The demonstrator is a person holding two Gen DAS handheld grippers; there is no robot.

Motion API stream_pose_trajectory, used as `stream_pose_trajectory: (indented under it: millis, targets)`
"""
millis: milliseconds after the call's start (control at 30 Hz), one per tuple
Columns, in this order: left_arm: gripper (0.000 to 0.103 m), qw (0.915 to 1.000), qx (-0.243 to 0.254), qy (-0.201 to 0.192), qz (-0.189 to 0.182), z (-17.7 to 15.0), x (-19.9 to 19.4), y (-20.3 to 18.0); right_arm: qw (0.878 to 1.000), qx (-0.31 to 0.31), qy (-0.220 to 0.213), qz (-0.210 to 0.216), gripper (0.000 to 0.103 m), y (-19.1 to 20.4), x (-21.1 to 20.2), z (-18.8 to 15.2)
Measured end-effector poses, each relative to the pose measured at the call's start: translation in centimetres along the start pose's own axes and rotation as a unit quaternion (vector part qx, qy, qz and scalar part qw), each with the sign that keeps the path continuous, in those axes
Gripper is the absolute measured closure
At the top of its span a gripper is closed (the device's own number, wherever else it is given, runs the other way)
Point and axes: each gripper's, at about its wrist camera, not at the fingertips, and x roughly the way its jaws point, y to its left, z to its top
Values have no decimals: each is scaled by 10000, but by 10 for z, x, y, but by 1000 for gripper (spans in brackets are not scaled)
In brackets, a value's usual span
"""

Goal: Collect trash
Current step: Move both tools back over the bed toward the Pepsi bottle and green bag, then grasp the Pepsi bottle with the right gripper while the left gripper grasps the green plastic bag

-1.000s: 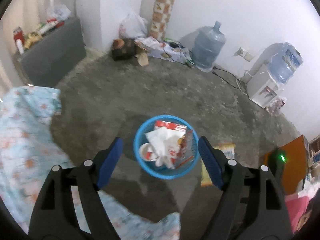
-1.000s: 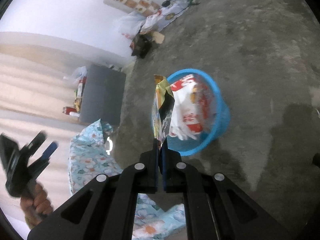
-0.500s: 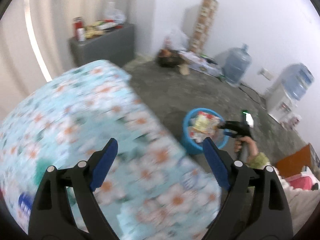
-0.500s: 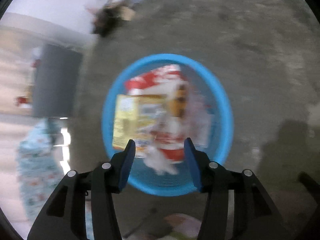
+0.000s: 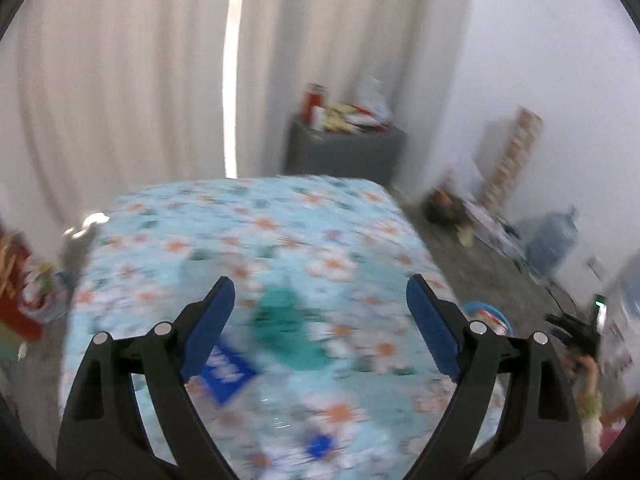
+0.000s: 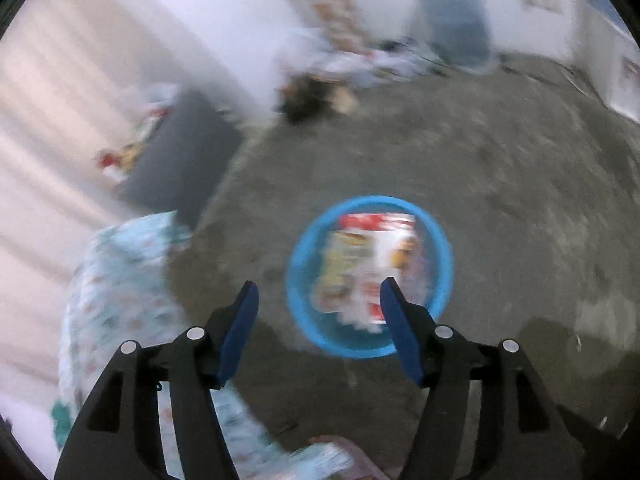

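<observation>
Right gripper (image 6: pixel 318 322) jaws, clenched on a wrapper a second ago, are opening, empty; wrapper (image 6: pixel 344 268) now lies in the bin (image 6: pixel 304 332) ahead. Left gripper (image 5: pixel 320 308), released, faces the bed (image 5: pixel 280 220): more trash.

the left tool (image 5: pixel 320 300) is tilting downward, its jaws standing wide and empty; the right tool (image 6: pixel 318 304) is opening, jaws empty.

Blue basket (image 6: pixel 370 344) of wrappers (image 6: pixel 366 264), upright on floor
</observation>
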Motion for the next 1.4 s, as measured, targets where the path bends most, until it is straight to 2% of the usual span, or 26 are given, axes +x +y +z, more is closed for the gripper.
stream_pose_trajectory:
  millis: [133, 267, 367, 467, 500, 633, 667, 767, 800, 900, 933, 1000, 1067, 1167, 1233, 1333, 1400]
  targets:
    - [18, 9972, -590, -10, 466, -17, -25, 56, 9936, -775, 275, 780, 39, 78, -11, -15]
    - [18, 9921, -1108, 153, 572, -42, -29, 97, 9685, -1540, 853, 1763, 36, 165, -14, -54]
    - [18, 9883, -1336, 249, 699, -63, -28, 122, 9358, -2216, 1380, 2368, 36, 232, -13, -102]
    - [18, 9853, -1458, 350, 814, -80, -26, 140, 8940, -2896, 1896, 2845, 36, 297, -13, -155]
    - [18, 9844, -1494, 373, 856, -86, -25, 147, 8761, -3195, 2070, 2958, 36, 322, -13, -177]
    - [18, 9808, -1654, 384, 959, -103, -29, 173, 8315, -4181, 2282, 2860, 36, 400, -8, -243]
    - [18, 9799, -1700, 381, 970, -105, -29, 176, 8264, -4347, 2254, 2780, 36, 413, -5, -252]
    - [18, 9769, -1871, 368, 966, -115, -32, 191, 7940, -5312, 1888, 2274, 36, 465, 5, -299]
    - [18, 9762, -1907, 367, 969, -118, -33, 195, 7873, -5488, 1839, 2125, 36, 474, 15, -308]
    - [18, 9735, -2036, 368, 971, -125, -35, 207, 7784, -5816, 1853, 1463, 36, 494, 43, -330]
    - [18, 9732, -2055, 357, 965, -126, -35, 209, 7722, -5869, 1997, 1394, 36, 496, 52, -336]
    - [18, 9723, -2097, 335, 975, -129, -36, 214, 7664, -6002, 1994, 1126, 40, 497, 61, -343]
    - [18, 9719, -2118, 334, 975, -130, -35, 217, 7640, -6048, 1924, 1160, 41, 494, 58, -345]
    - [18, 9719, -2134, 339, 930, -129, -30, 217, 7711, -5872, 2020, 1407, 42, 480, 44, -339]
    - [18, 9722, -2155, 346, 844, -127, -25, 214, 7680, -5864, 2069, 1535, 42, 466, 33, -340]
    - [18, 9744, -2122, 353, 659, -123, -17, 204, 7596, -5941, 2130, 1572, 42, 428, 13, -338]
    - [18, 9766, -2045, 374, 548, -119, -8, 194, 7652, -5878, 2157, 1499, 42, 393, -2, -329]
